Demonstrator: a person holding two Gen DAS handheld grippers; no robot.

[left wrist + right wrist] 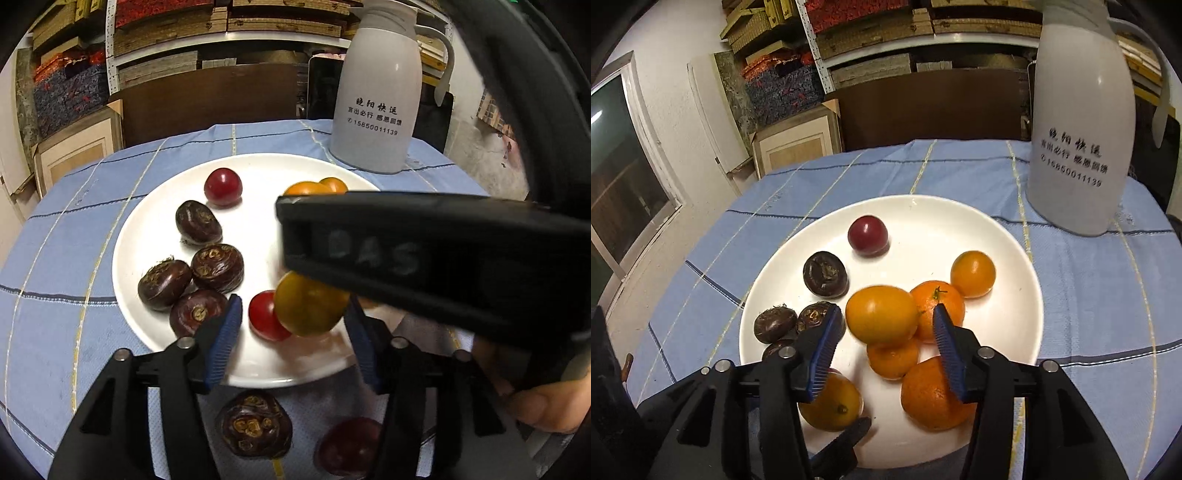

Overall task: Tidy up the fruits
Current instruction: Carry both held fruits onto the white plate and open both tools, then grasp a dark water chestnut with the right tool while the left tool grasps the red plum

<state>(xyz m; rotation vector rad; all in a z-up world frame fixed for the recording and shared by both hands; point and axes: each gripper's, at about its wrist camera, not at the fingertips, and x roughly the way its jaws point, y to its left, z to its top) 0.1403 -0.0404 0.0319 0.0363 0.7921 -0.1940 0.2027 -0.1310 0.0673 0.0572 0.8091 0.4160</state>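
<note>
Smooth round fruits on glossy plate

Five dark water chestnuts: four grouped on the left of the plate and one on the cloth just near of it.

Three small red fruits: one at the far side of the plate, one at its near side, one on the cloth.

Three rough-skinned mandarins, all on the right half of the plate.

Three smooth yellow-orange fruits, also on the plate.

One white plate. One white jug, far right. One blue checked tablecloth.
</note>
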